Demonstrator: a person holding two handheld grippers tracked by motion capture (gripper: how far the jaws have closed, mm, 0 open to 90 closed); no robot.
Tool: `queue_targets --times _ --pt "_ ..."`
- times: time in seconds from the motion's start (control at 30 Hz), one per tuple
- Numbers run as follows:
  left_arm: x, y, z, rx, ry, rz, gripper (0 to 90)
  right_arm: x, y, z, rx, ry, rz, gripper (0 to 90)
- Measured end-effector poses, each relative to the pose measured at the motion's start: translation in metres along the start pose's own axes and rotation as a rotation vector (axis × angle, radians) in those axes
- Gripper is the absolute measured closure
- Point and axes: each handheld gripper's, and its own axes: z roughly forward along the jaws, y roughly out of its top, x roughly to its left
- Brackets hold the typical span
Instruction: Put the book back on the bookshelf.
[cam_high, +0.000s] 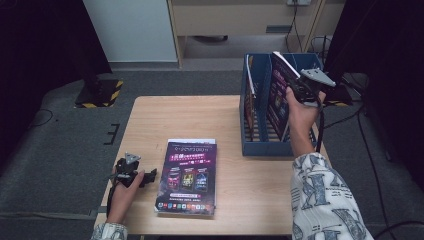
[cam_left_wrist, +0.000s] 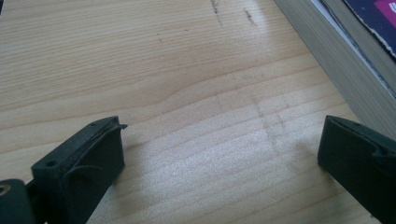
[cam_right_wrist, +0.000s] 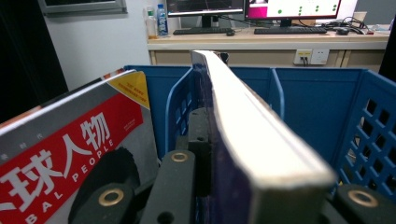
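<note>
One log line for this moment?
right gripper: shut on book, upright in blue rack | left gripper: open, beside magazine stack

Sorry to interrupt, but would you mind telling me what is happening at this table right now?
A person is filing books into a blue rack at the far right of the wooden table. The right claw is shut on a purple book, held upright over the rack's slots. A red-covered magazine already stands in a neighbouring slot. The left claw rests open on the table beside a stack of purple books lying flat, not touching it.
</note>
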Motion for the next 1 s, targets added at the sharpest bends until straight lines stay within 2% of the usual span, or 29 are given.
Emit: queue_targets --times 0.27,0.57,0.73,1.0 --pt "0.0 0.0 0.0 0.001 -0.001 0.0 0.0 0.005 -0.013 0.008 0.015 0.008 -0.014 82.5" --pt "0.0 0.0 0.0 0.001 -0.002 0.001 0.0 0.004 -0.027 0.006 0.025 0.036 0.004 82.4" --pt "0.0 0.0 0.0 0.001 -0.002 0.0 0.0 0.003 -0.031 0.002 0.024 0.062 0.015 82.2" --pt "0.0 0.0 0.0 0.001 -0.002 0.0 0.0 0.005 -0.03 0.0 0.028 0.084 0.004 80.9"
